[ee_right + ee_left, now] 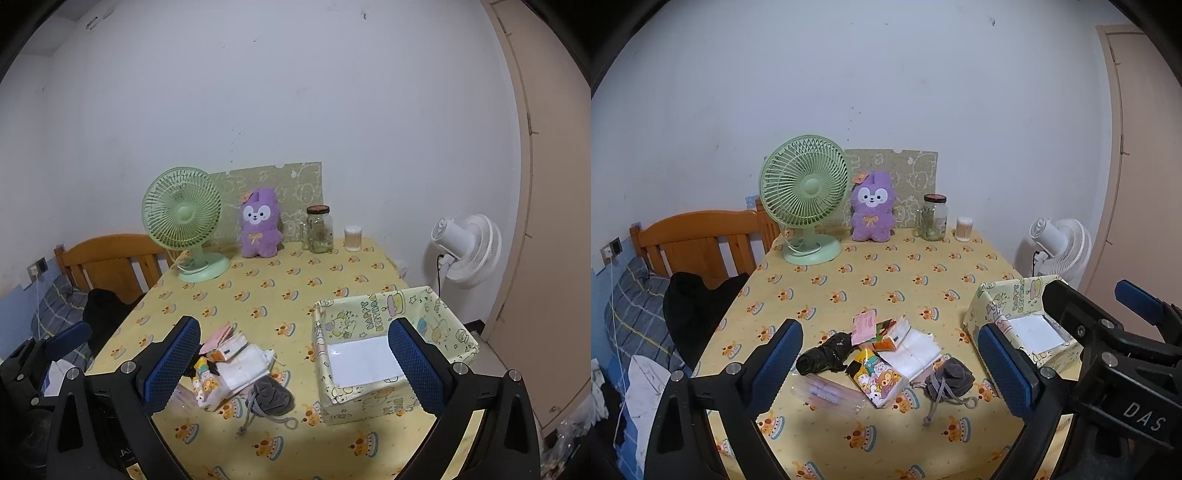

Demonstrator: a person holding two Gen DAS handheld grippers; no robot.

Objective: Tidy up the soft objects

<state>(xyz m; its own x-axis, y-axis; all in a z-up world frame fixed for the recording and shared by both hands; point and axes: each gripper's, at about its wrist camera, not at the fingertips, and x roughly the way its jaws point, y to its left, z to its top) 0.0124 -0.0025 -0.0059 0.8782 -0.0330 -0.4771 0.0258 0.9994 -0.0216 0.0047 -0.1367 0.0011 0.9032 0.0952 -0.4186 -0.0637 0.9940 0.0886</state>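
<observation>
A pile of soft things lies on the yellow tablecloth (886, 280): a grey drawstring pouch (948, 377), a black crumpled bag (824, 354), a cartoon tissue pack (878, 377), white folded cloth (916, 350), a pink packet (863, 325) and a clear plastic sleeve (827, 393). A patterned open box (391, 350) stands to the right of the pile. My left gripper (890, 363) is open above the pile. My right gripper (295, 363) is open between pile and box. The pouch also shows in the right wrist view (271, 397).
A green desk fan (804, 197), a purple plush rabbit (872, 208), a glass jar (933, 218) and a cotton-swab tub (964, 229) stand at the table's far edge. A wooden bed headboard (701, 240) is left; a white floor fan (465, 251) is right.
</observation>
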